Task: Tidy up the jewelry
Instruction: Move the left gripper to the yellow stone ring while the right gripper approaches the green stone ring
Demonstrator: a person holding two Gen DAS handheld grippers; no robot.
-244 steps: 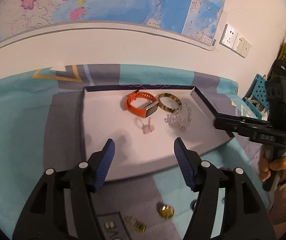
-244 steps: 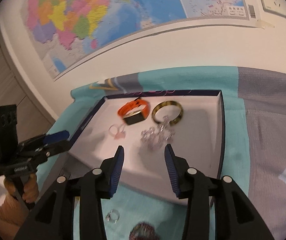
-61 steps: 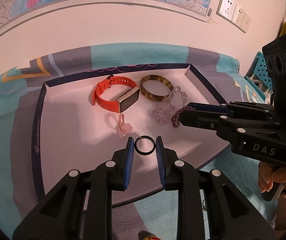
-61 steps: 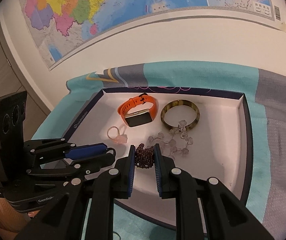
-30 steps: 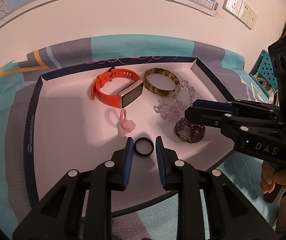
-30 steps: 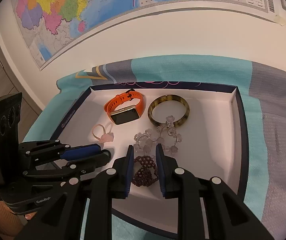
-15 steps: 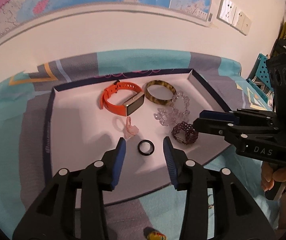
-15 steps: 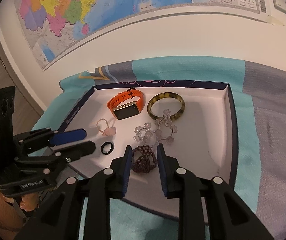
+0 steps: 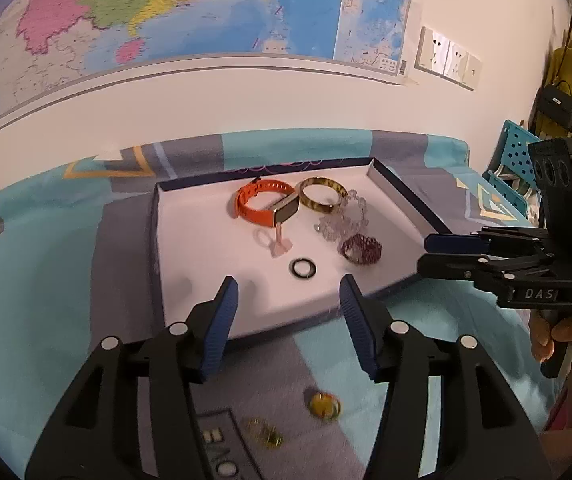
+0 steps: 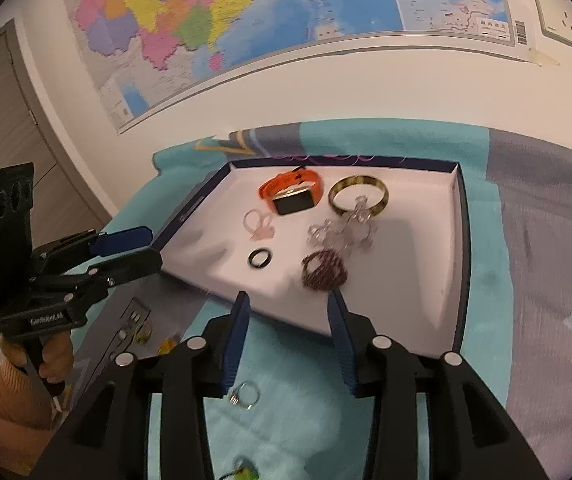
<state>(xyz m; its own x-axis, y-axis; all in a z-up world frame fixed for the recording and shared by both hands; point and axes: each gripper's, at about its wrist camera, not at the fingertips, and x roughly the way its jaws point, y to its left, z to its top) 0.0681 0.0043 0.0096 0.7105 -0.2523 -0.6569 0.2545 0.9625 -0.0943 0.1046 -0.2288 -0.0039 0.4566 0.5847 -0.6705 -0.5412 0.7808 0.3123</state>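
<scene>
A white tray with a dark blue rim (image 9: 174,240) (image 10: 414,304) lies on the cloth. In it lie an orange smartwatch (image 9: 264,206) (image 10: 292,192), a tortoiseshell bangle (image 9: 323,195) (image 10: 359,199), a clear bead bracelet (image 9: 342,222) (image 10: 342,232), a dark purple bead bracelet (image 9: 360,249) (image 10: 324,270), a pink ring (image 9: 274,242) (image 10: 258,226) and a black ring (image 9: 303,269) (image 10: 260,259). My left gripper (image 9: 288,302) is open and empty above the tray's near edge. My right gripper (image 10: 288,322) is open and empty above the tray's near edge.
Small pieces lie on the teal and grey cloth (image 9: 46,280) in front of the tray: a yellow round one (image 9: 325,404), a gold one (image 9: 264,432) and a silver ring (image 10: 244,394). A wall with a map (image 9: 206,20) stands behind.
Both grippers have opened, letting go of the black ring and the purple bead bracelet in the tray. Both have pulled back and up from the tray.
</scene>
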